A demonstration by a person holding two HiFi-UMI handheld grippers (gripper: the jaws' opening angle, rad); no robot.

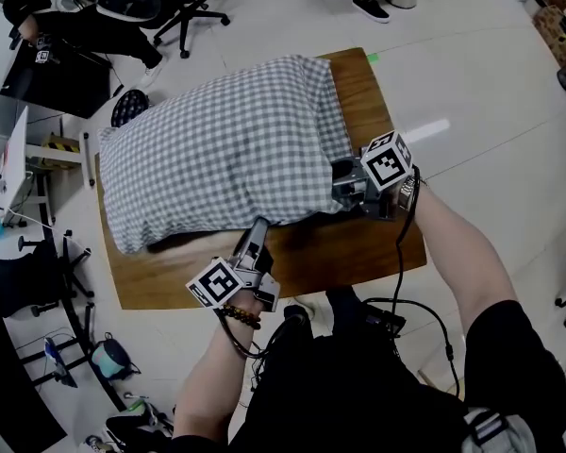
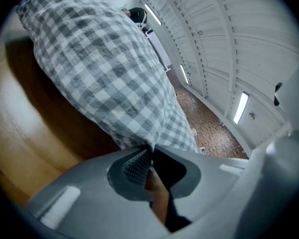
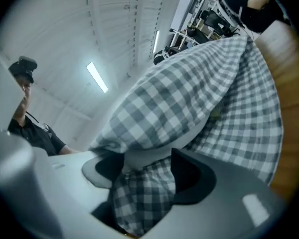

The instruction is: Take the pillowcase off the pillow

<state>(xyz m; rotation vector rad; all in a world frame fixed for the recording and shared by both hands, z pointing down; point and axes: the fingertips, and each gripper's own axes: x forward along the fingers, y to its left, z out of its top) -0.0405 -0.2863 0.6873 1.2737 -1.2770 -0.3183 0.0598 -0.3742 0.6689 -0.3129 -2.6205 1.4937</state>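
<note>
Bright, even light from ceiling strips (image 3: 97, 77); fisheye bending and dark corners in both gripper views.

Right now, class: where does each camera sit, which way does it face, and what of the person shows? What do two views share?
Head view: on the head, facing steeply down at pillowcase and table; forearms, left tool, right tool.
Left gripper view: on the left tool, along jaws shut on pillowcase.
Right gripper view: on the right tool, jaws on bunched pillowcase.
All share the pillowcase.
</note>
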